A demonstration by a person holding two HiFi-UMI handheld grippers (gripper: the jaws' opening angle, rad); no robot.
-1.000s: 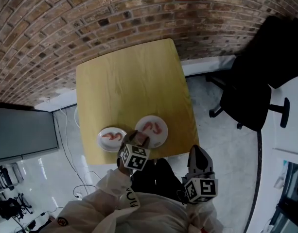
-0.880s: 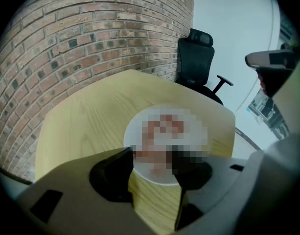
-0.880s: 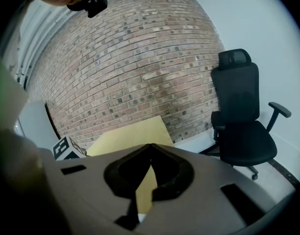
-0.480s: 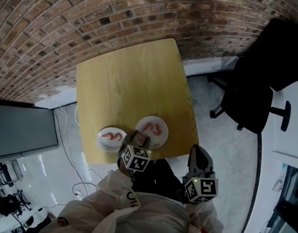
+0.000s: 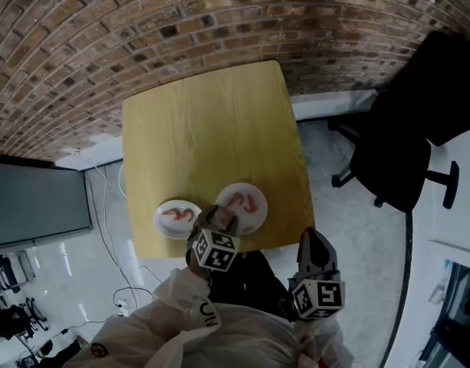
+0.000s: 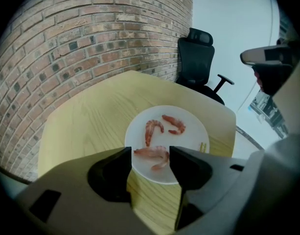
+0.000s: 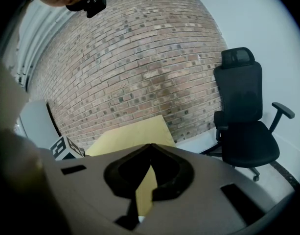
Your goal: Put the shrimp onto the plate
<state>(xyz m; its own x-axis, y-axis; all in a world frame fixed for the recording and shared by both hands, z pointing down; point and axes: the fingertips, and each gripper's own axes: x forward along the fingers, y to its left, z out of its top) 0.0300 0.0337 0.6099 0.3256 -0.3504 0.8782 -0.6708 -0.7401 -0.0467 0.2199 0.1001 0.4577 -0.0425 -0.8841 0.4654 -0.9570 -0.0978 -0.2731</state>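
A white plate (image 6: 191,131) near the yellow table's (image 5: 204,129) front edge carries two pink shrimp (image 6: 162,126). A third shrimp (image 6: 152,153) spans the narrow gap between the jaws of my left gripper (image 6: 150,156), touching both, low over the plate's near part. In the head view the left gripper (image 5: 218,219) hangs over the near rim of this right-hand plate (image 5: 255,215). A smaller white plate (image 5: 163,222) to its left holds more shrimp (image 5: 179,214). My right gripper (image 5: 313,238) is shut and empty, held off the table's front right, and its closed tips (image 7: 150,148) point at the brick wall.
A brick wall (image 5: 181,29) runs behind the table. A black office chair (image 5: 392,156) stands on the floor to the right. A dark screen (image 5: 35,205) sits to the left. The far half of the tabletop carries nothing.
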